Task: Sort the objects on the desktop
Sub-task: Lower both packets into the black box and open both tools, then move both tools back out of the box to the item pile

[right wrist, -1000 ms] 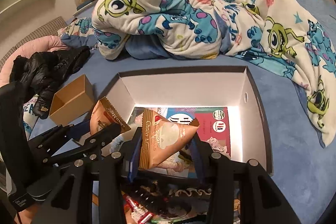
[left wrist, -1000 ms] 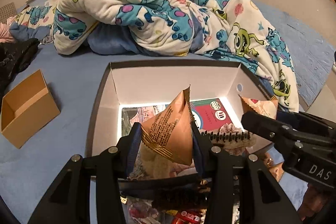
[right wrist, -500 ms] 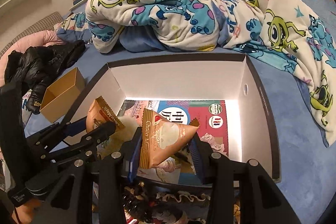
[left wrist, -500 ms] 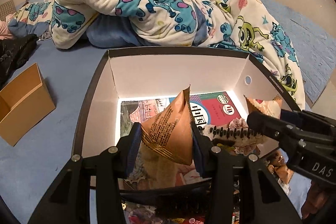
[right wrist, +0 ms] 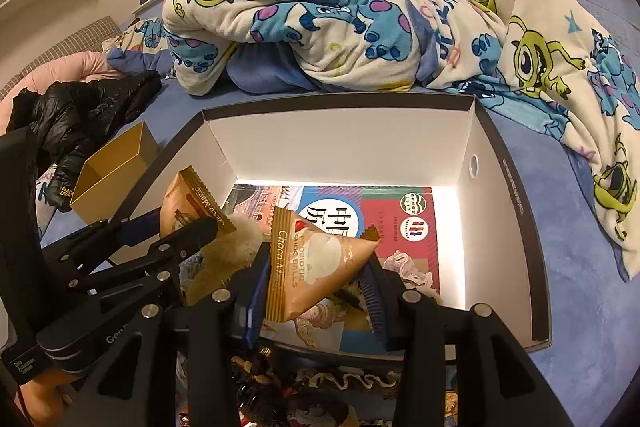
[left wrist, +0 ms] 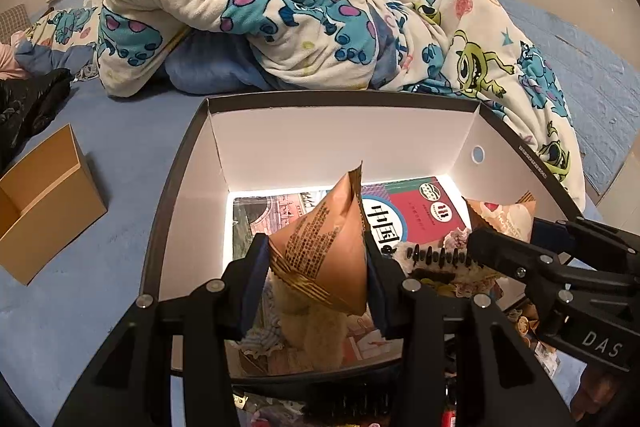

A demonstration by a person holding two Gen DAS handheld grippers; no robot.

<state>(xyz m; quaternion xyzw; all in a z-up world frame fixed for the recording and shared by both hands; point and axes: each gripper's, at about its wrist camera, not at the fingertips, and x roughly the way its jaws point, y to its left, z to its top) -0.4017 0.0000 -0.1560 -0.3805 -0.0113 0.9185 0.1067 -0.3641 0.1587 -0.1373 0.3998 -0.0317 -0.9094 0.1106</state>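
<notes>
My left gripper [left wrist: 316,259] is shut on a brown triangular Choco Magic snack packet [left wrist: 324,251], held over the near left part of a large open box [left wrist: 288,131] with white inner walls. My right gripper [right wrist: 316,275] is shut on a second brown snack packet [right wrist: 316,267], held over the box's [right wrist: 340,143] near middle. Each gripper shows in the other view, the right one [left wrist: 532,251] at right, the left one [right wrist: 172,231] at left. Colourful booklets [right wrist: 380,219], a fluffy beige item [right wrist: 236,243] and a frilly pink item [right wrist: 408,267] lie in the box.
A small open brown cardboard box [left wrist: 44,203] stands left of the big box on the blue bed surface. A bunched monster-print blanket [left wrist: 304,3] lies behind the box. Black clothing [right wrist: 80,115] lies far left. More small items [right wrist: 320,395] lie below the grippers.
Both grippers have moved forward over the box with their packets still held; the box looks larger and nearer.
</notes>
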